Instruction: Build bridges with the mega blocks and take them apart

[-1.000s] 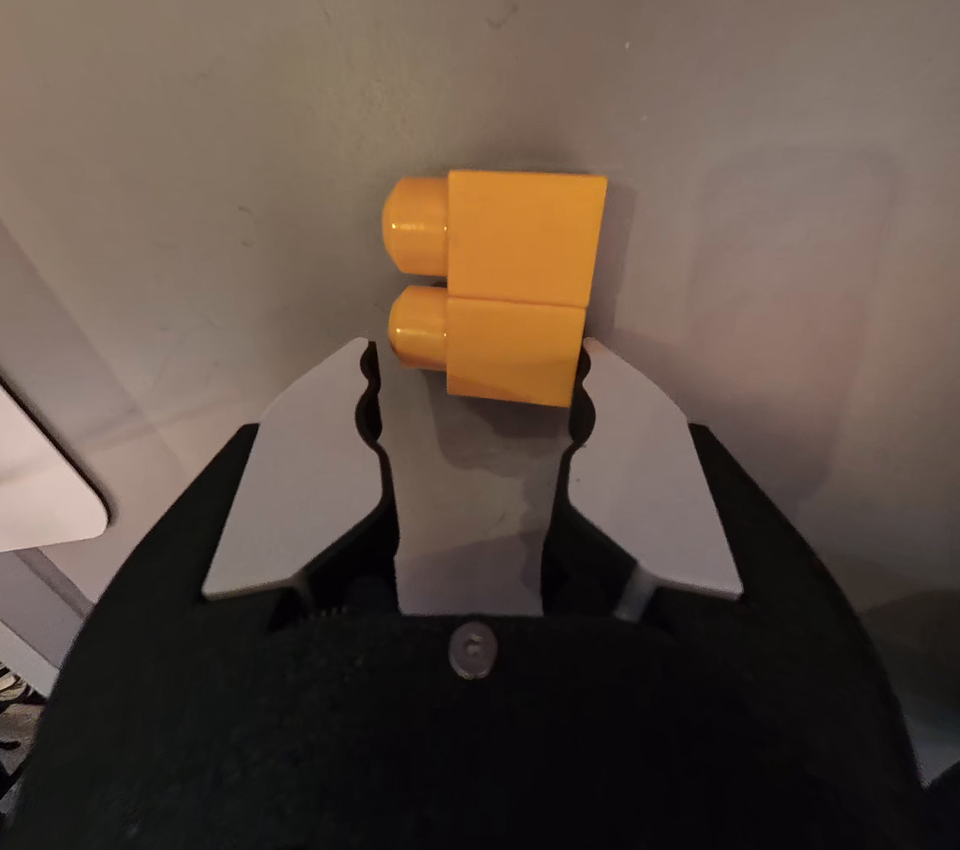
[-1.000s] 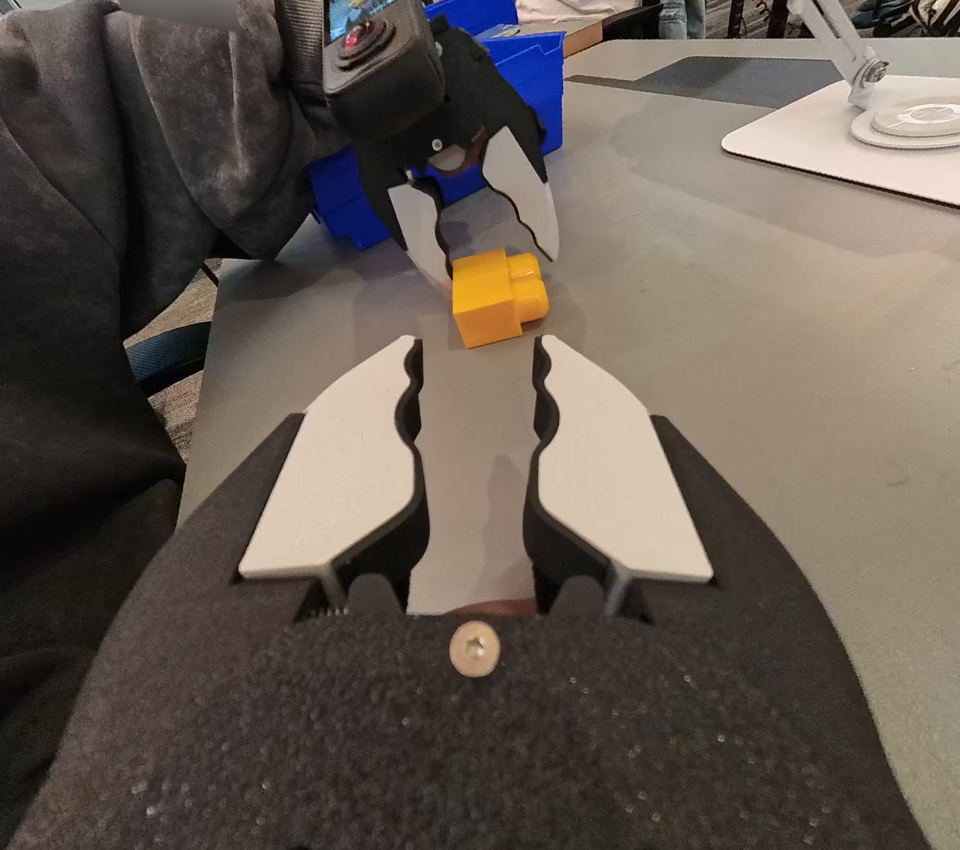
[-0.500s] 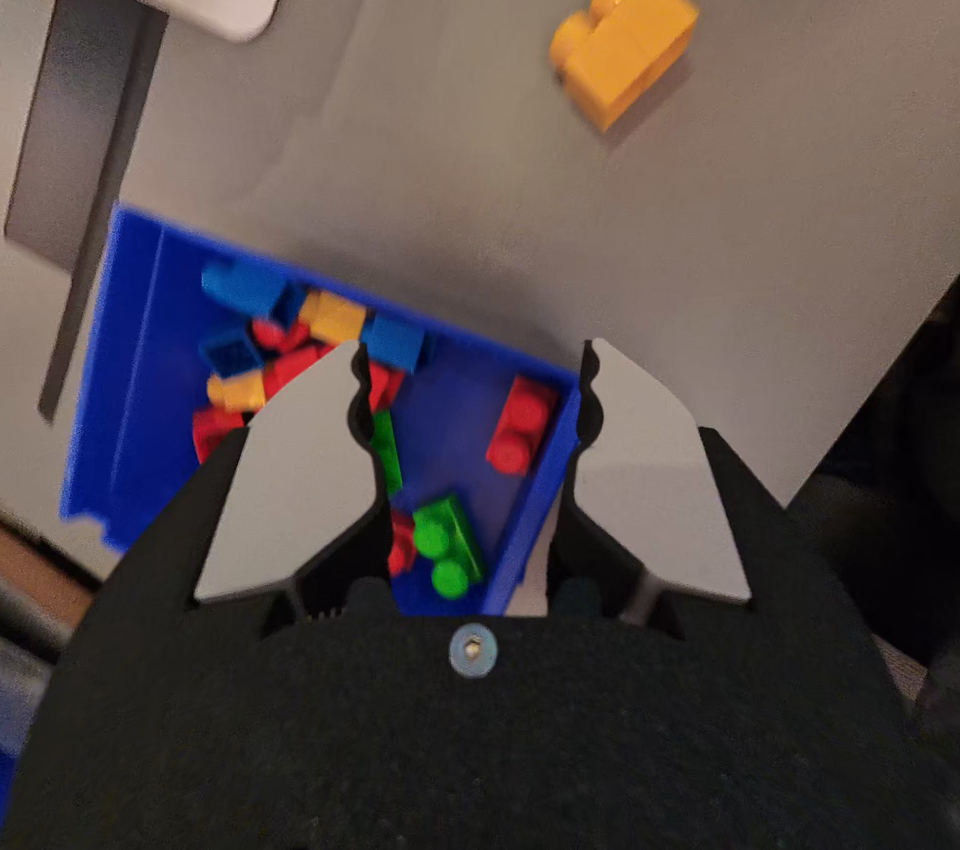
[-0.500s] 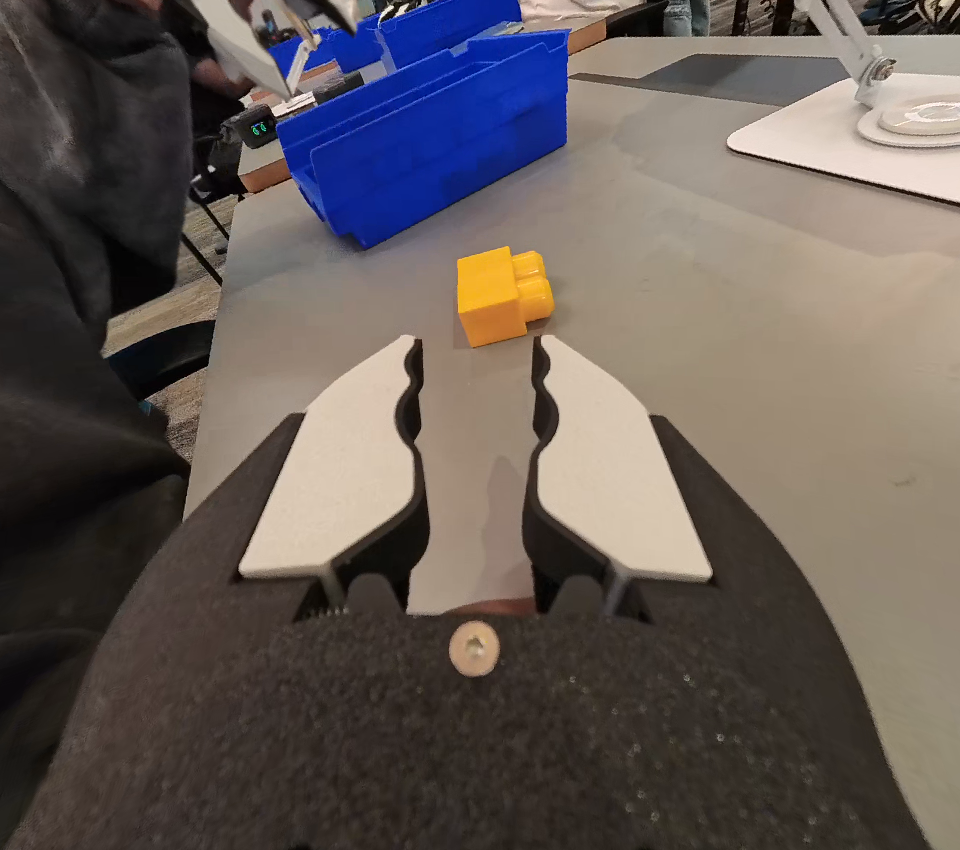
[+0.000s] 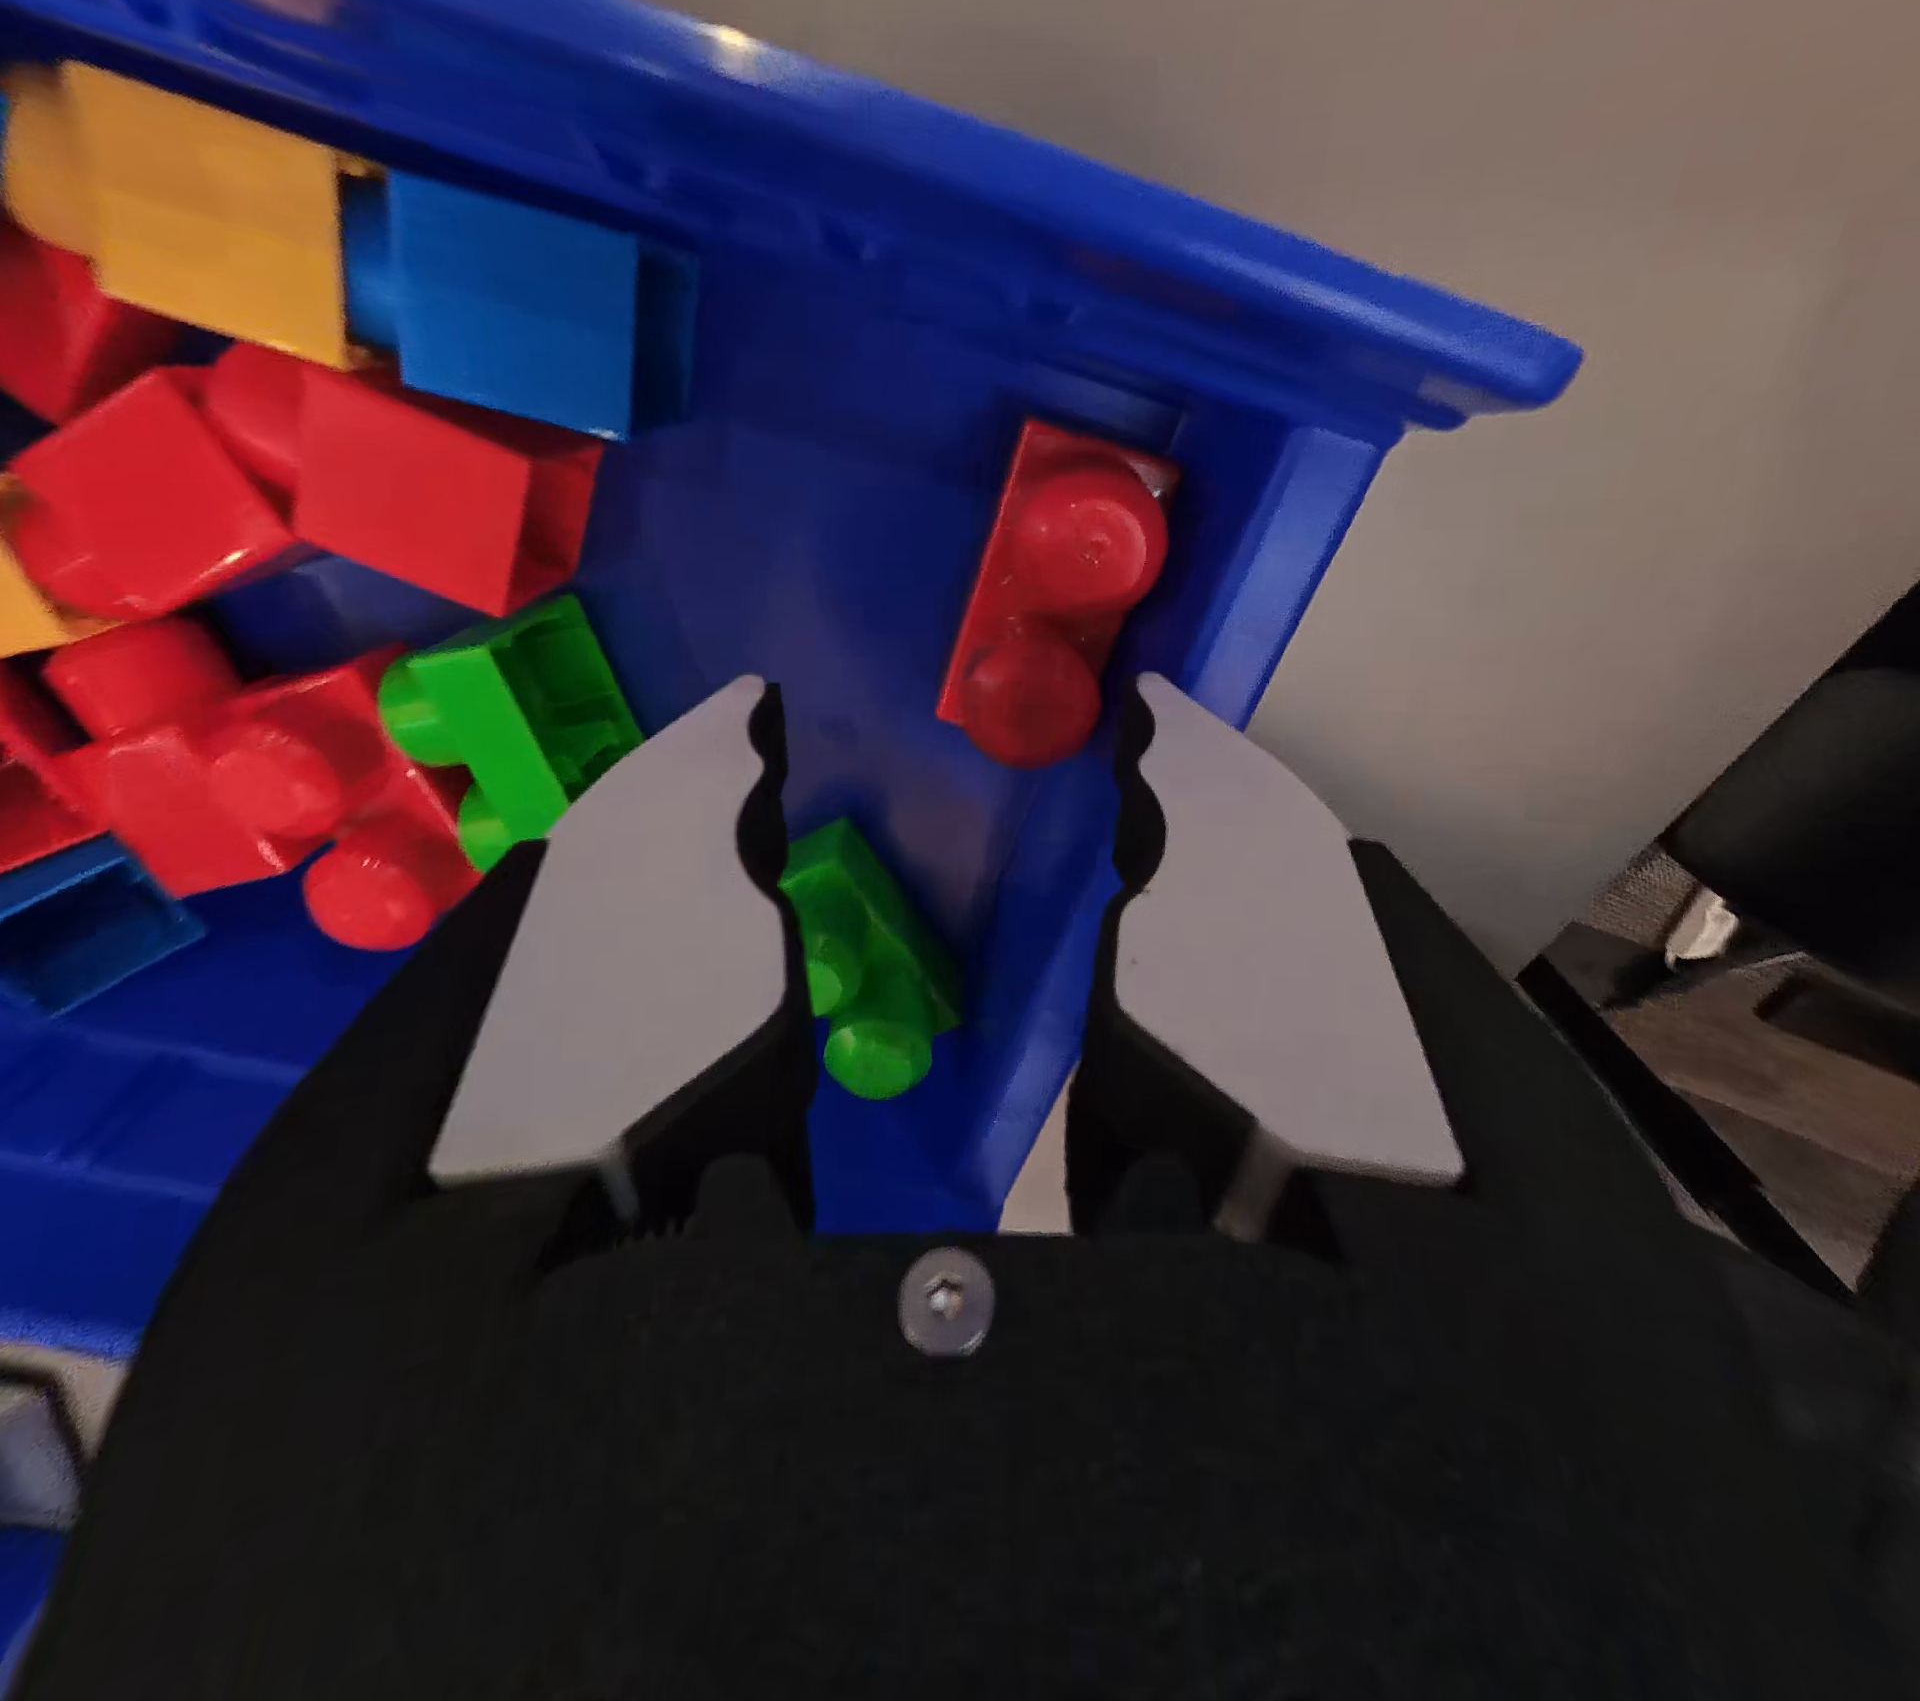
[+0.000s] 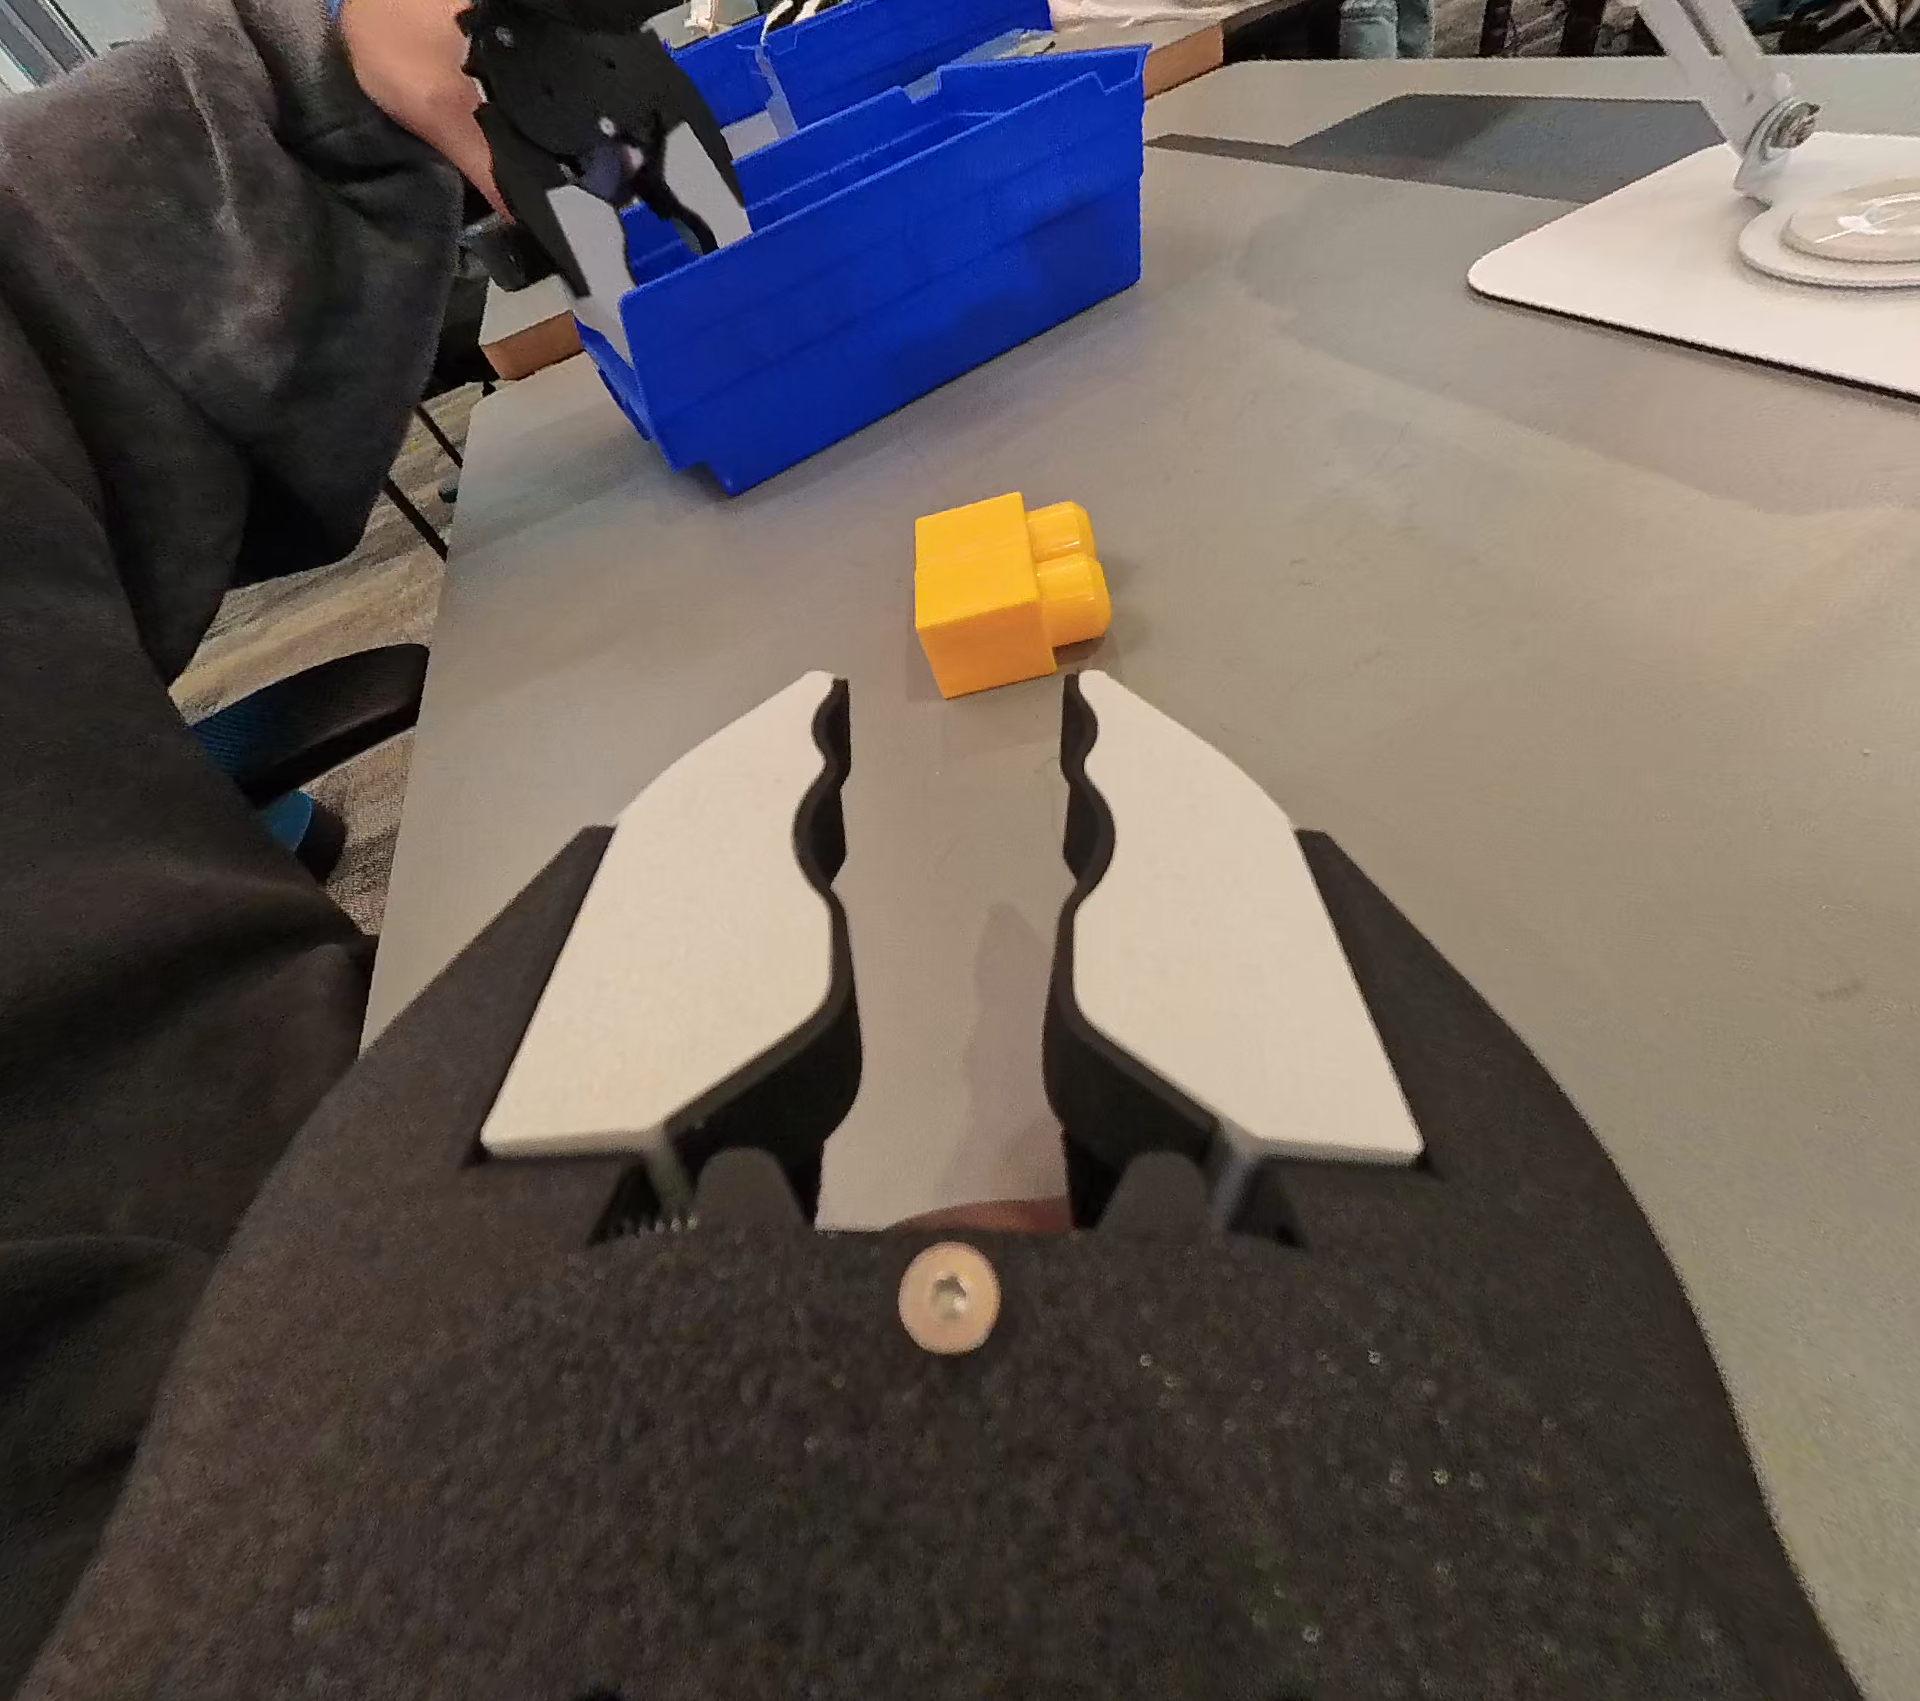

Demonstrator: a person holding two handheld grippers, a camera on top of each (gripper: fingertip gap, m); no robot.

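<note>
Table (image 6: 1455, 612): grey top, broad and mostly bare, carrying the whole job.
Blue bin (image 5: 935, 124): near the table's left edge, loaded with loose mega blocks in red, blue, yellow and green; in the right wrist view it stands beyond the yellow block (image 6: 1003, 591).
Left gripper (image 5: 951, 695): jaws spread, nothing between them, hovering over the bin's corner, nose down toward the pile.
Right gripper (image 6: 956, 690): jaws apart and empty too, low over the table, the yellow block just ahead of its tips.
Yellow block: lying on its side on the table, studs pointing right, well apart from the bin.
Red block (image 5: 1060, 591): tucked against the bin's end wall, studs facing the camera, just past the left tips.
Green block (image 5: 862, 955): below the left jaws on the bin floor.
Step in hand: looks like fetching the next piece, build barely begun.
Next move: drop lower, straddle one block squarely, mind the bin wall crowding the red one.
</note>
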